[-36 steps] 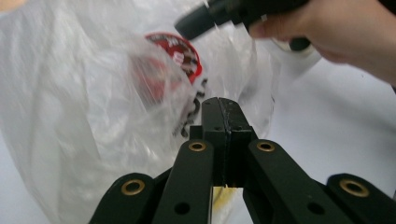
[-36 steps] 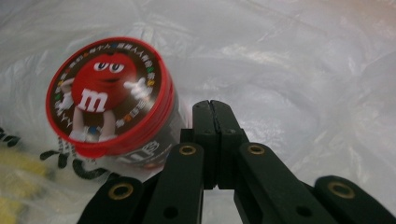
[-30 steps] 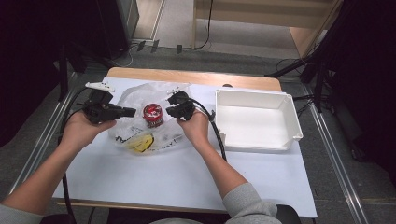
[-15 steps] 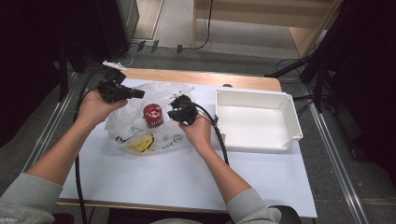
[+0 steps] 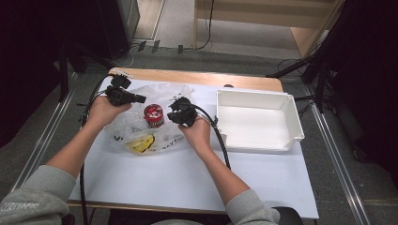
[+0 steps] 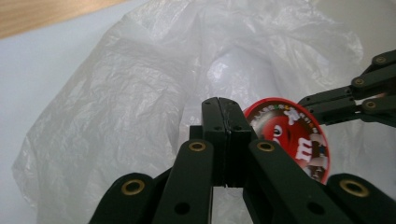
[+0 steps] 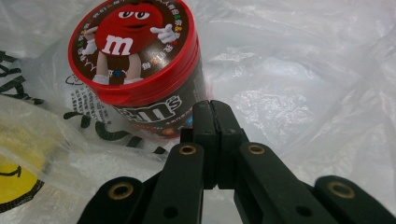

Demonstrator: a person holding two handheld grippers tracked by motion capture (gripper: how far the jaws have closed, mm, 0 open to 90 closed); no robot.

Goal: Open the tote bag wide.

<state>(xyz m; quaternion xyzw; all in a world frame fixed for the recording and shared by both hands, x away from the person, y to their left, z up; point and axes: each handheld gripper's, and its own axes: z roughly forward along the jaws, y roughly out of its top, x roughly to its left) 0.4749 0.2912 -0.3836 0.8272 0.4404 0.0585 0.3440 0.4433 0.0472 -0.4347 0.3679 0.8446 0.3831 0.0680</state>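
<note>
1. A clear plastic bag (image 5: 155,117) lies crumpled on the white table (image 5: 187,178), left of the middle, with black print and a yellow patch (image 5: 141,143) on its near part.
2. A round candy tub (image 5: 153,115) with a red lid stands upright in the middle of the bag; whether it is on the film or inside it cannot be told.
3. The left gripper (image 5: 140,98) is over the far left part of the bag, pointing towards the tub. In the left gripper view its jaws are pressed flat together with nothing between them, and the tub's lid (image 6: 292,135) sits just behind and to the right of their tips.
4. The right gripper (image 5: 174,112) is just right of the tub, over the bag. In the right gripper view its jaws are also closed on nothing, their tips close to the tub's brown side (image 7: 154,116); touching or not cannot be told.
5. A white tray (image 5: 291,119) stands to the right, well apart from the bag.
</note>
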